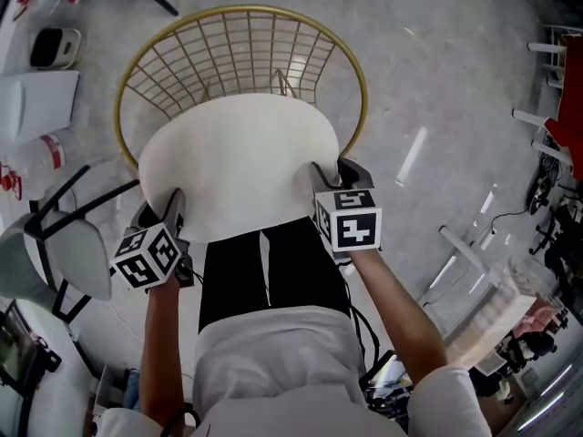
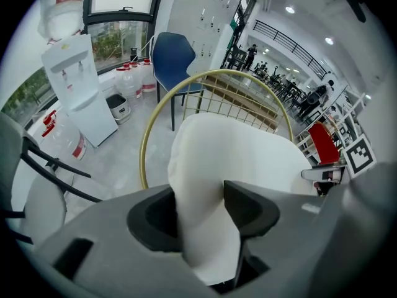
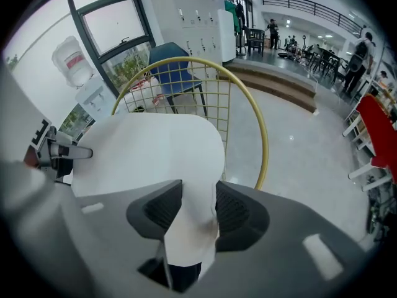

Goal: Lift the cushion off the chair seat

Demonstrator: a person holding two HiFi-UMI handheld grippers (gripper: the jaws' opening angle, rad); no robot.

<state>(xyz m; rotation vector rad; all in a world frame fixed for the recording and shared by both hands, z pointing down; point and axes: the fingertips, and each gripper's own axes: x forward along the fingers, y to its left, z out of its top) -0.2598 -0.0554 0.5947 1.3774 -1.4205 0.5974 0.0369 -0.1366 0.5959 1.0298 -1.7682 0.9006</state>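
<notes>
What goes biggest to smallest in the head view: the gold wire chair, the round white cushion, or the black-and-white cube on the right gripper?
1. The gold wire chair, only slightly, and partly hidden.
2. The round white cushion.
3. The black-and-white cube on the right gripper.

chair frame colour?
Gold wire frame, a grid back ringed by a round hoop; clearest in the head view.

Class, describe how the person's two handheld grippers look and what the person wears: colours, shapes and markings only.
The left gripper and right gripper have light grey moulded bodies with dark wedge-shaped pads, ribbed on the right one. Each carries a white cube printed with black square markers. The person wears a white short-sleeved top and black legwear.
</notes>
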